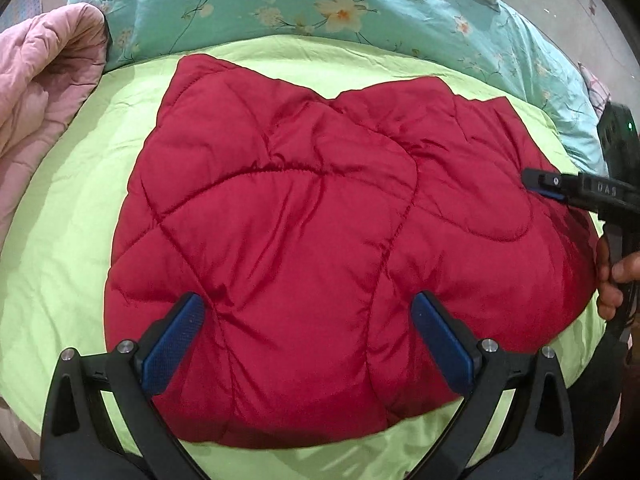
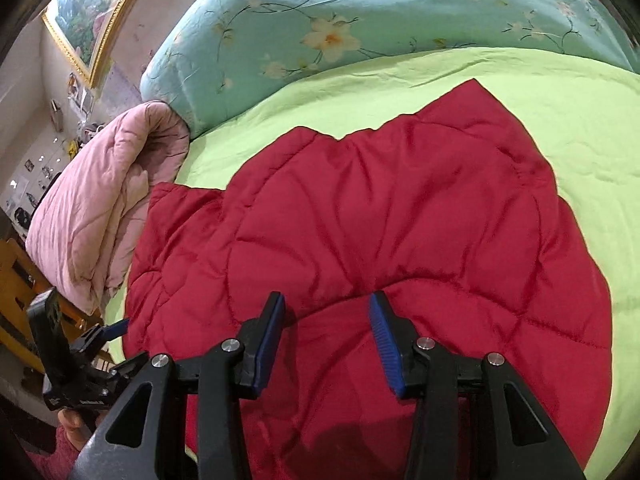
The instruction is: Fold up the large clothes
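Quilted jacket (image 1: pixel 304 240) is laid flat mid-bed on the sheet (image 1: pixel 60 280). Folded duvet (image 1: pixel 360 8) is stacked behind it, along the bed's far side. Bunched quilt (image 1: pixel 44 92) is piled at jacket's left, touching the duvet's end. Left gripper (image 1: pixel 308 312) is positioned over jacket's near edge; right gripper (image 2: pixel 328 312) over its right part. Framed picture (image 2: pixel 92 12) is hung on the wall beyond the quilt.

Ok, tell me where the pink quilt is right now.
The pink quilt is bunched at the left edge in both wrist views, beside the red jacket on the green sheet, with the floral duvet right behind it.
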A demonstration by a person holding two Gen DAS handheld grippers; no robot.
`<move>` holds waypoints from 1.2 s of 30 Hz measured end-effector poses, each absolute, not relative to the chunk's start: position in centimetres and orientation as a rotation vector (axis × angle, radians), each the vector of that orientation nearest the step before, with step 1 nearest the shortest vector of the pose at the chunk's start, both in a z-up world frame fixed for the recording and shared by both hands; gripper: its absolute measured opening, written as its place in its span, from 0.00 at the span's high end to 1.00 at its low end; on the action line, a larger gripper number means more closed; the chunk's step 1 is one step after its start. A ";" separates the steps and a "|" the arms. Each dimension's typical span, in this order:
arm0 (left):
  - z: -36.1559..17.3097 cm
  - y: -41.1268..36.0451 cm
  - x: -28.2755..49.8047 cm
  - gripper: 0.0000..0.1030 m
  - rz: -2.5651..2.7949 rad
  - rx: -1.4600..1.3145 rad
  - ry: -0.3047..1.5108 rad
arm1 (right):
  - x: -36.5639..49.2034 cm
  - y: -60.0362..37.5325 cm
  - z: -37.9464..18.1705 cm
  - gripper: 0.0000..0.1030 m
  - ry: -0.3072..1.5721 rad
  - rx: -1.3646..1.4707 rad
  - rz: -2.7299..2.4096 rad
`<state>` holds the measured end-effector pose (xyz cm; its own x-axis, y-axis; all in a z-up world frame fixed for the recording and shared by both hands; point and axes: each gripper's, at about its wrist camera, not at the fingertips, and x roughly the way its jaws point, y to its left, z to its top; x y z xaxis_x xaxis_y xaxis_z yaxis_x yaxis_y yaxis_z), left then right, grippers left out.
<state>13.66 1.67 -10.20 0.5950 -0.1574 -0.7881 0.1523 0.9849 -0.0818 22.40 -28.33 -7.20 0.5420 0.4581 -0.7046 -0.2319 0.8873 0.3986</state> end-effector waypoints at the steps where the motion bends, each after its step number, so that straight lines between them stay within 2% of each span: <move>1: -10.3 1.6 13.9 0.00 -0.177 -0.006 0.913 | 22.4 -28.5 -7.4 0.59 0.910 0.269 0.403; 4: -10.6 1.4 14.8 0.00 -0.172 -0.004 0.911 | 22.6 -29.1 -7.9 0.60 0.905 0.292 0.380; 6: -10.7 1.4 15.6 0.00 -0.169 0.000 0.911 | 22.7 -29.5 -8.1 0.65 0.904 0.300 0.359; 13: -11.6 0.8 18.7 0.00 -0.152 0.016 0.920 | 23.6 -32.2 -9.3 0.98 0.913 0.393 0.274; 24: -12.7 -0.5 22.3 0.00 -0.145 0.050 0.954 | 24.3 -33.6 -9.7 1.00 0.903 0.457 0.239; 25: -12.7 -0.5 22.3 0.00 -0.146 0.050 0.954 | 23.8 -33.2 -9.0 0.93 0.890 0.436 0.239; 26: -12.7 -0.5 22.3 0.00 -0.147 0.051 0.953 | 23.2 -32.8 -8.4 0.92 0.874 0.407 0.221; 27: -12.7 -0.4 22.4 0.00 -0.150 0.049 0.952 | 22.2 -32.2 -7.4 0.84 0.851 0.369 0.203; 28: -12.7 -0.3 22.4 0.00 -0.151 0.047 0.950 | 21.2 -31.7 -6.4 0.64 0.825 0.336 0.209; 30: -12.8 -0.3 22.3 0.00 -0.151 0.048 0.949 | 19.7 -30.6 -5.2 0.37 0.794 0.267 0.217; 33: -12.8 -0.2 22.4 0.00 -0.154 0.045 0.949 | 18.4 -29.1 -4.9 0.38 0.798 0.104 0.148; 36: -12.8 -0.2 22.6 0.00 -0.158 0.040 0.949 | 18.9 -30.0 -6.9 0.39 0.852 0.103 0.103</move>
<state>22.58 -0.24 -12.78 0.5721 -0.1173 -0.8117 0.1528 0.9876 -0.0350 18.93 -30.02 -6.89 0.6543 0.1319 -0.7447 -0.0496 0.9900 0.1318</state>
